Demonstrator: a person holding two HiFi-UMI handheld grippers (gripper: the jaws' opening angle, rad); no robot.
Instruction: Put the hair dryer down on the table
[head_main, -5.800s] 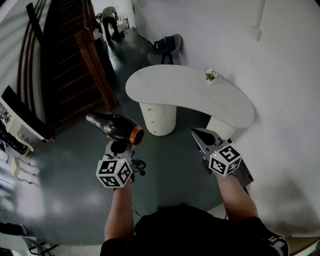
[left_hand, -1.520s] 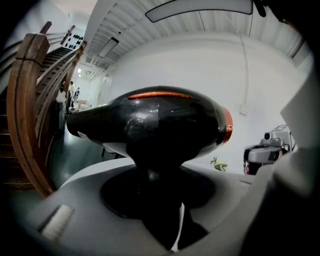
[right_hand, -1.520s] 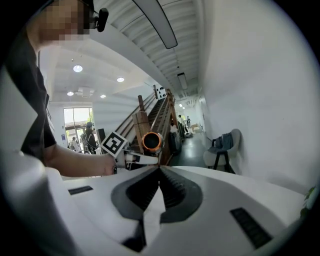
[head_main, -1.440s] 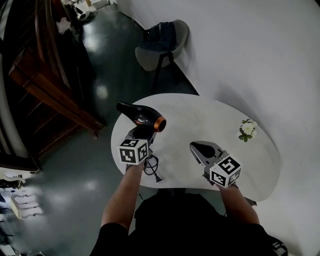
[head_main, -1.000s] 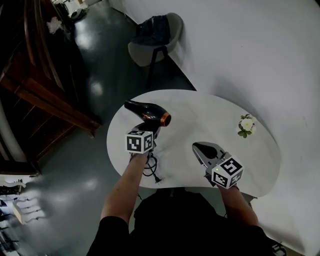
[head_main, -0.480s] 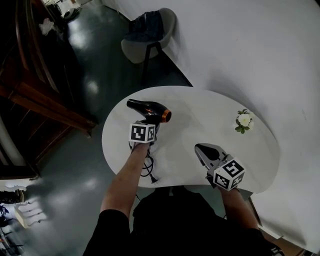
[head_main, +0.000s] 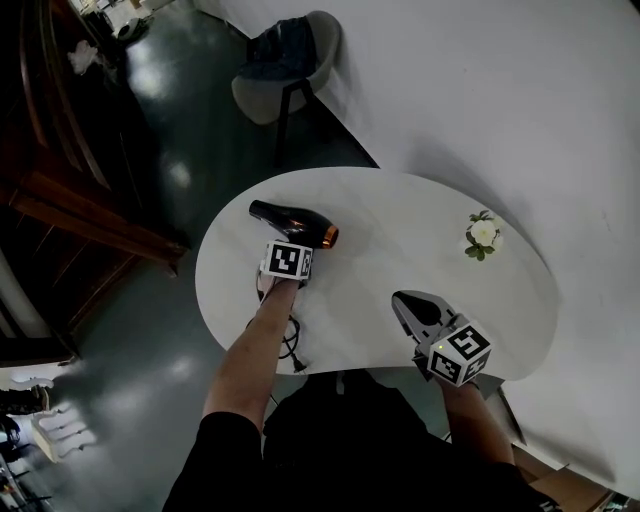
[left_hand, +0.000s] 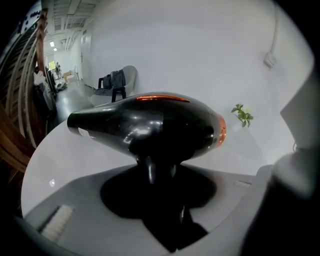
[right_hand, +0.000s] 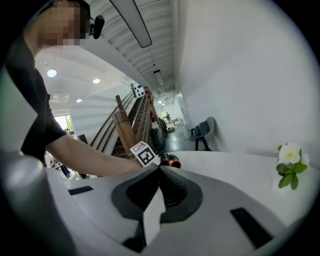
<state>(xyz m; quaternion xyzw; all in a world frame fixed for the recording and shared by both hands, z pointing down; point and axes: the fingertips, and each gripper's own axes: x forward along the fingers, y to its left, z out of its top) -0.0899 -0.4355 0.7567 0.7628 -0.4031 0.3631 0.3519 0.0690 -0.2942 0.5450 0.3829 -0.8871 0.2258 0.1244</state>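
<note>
A black hair dryer (head_main: 292, 221) with an orange ring at its nozzle hangs over the left part of the white kidney-shaped table (head_main: 400, 250), barrel level. My left gripper (head_main: 289, 250) is shut on its handle (left_hand: 159, 170); in the left gripper view the dryer body (left_hand: 150, 129) fills the middle. The dryer's cord (head_main: 290, 345) trails off the table's near edge. My right gripper (head_main: 415, 308) hovers over the table's near right side, jaws shut with nothing between them. In the right gripper view the dryer's orange end (right_hand: 172, 161) shows beyond the left arm.
A small white flower (head_main: 481, 234) stands at the table's far right, near the white wall. A grey chair (head_main: 283, 66) with dark clothing on it is on the dark floor beyond the table. A wooden staircase (head_main: 70, 150) runs along the left.
The view has come in over the table. My left gripper has carried the hair dryer forward and lower over the table's left part. The right gripper stays over the near right.
</note>
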